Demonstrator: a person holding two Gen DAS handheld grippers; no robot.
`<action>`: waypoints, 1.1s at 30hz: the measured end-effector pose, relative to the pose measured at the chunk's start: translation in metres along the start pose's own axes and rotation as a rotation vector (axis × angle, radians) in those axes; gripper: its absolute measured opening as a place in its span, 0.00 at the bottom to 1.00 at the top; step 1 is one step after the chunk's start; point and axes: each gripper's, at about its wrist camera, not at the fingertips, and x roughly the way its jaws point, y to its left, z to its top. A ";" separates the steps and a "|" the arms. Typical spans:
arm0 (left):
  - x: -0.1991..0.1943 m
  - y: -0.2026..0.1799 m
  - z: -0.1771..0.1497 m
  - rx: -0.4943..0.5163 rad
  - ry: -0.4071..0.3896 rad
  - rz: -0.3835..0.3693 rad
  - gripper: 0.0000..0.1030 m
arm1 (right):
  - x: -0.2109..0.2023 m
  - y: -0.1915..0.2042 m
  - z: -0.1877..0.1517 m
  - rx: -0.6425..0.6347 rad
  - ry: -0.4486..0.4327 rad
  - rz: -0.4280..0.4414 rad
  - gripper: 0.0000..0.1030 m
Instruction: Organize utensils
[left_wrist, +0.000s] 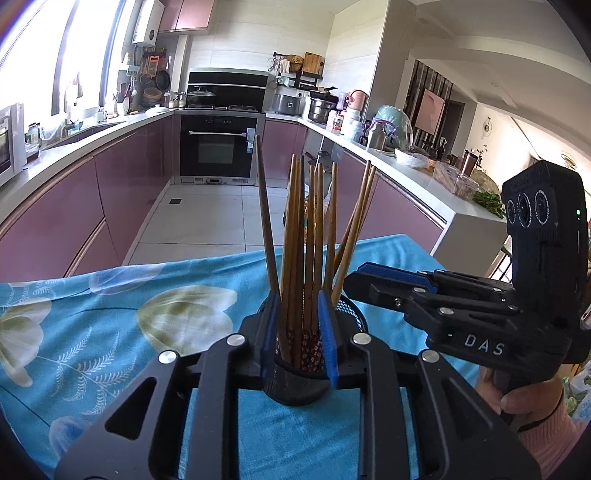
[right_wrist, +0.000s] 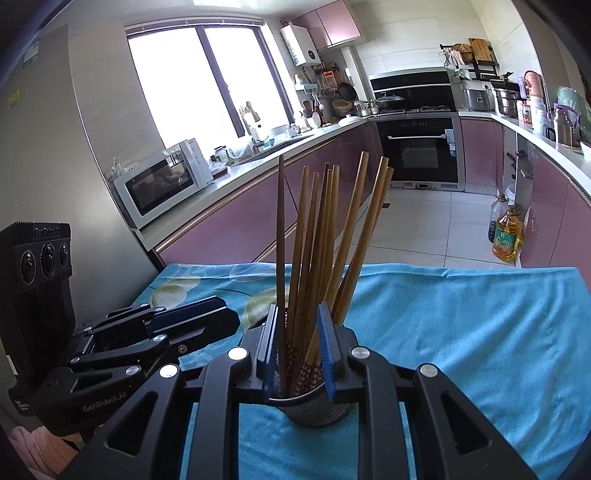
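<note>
left gripper (left_wrist: 299, 328): jaws narrow, loosely flanking chopsticks (left_wrist: 310, 236), grip uncertain | chopsticks: about 10, long axes near upright, fanned in mesh holder (right_wrist: 314, 406) on blue-clothed surface (right_wrist: 461, 350) | right gripper (right_wrist: 299, 343): narrow too, equally near, straddling the same bundle

Your left gripper (left_wrist: 299, 332) and right gripper (right_wrist: 301, 347) both angle downward over the mesh holder (right_wrist: 314, 410), jaws slightly parted, blue pads flanking the chopsticks (right_wrist: 325, 236). Whether the pads press them cannot be told.
</note>
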 end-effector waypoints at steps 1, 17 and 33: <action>-0.002 0.001 -0.003 -0.004 -0.006 0.006 0.27 | -0.001 0.001 -0.001 -0.001 -0.002 -0.002 0.23; -0.053 0.023 -0.051 -0.060 -0.122 0.168 0.95 | -0.038 0.016 -0.037 -0.058 -0.115 -0.160 0.89; -0.110 0.022 -0.093 -0.065 -0.283 0.326 0.95 | -0.052 0.041 -0.081 -0.133 -0.251 -0.248 0.93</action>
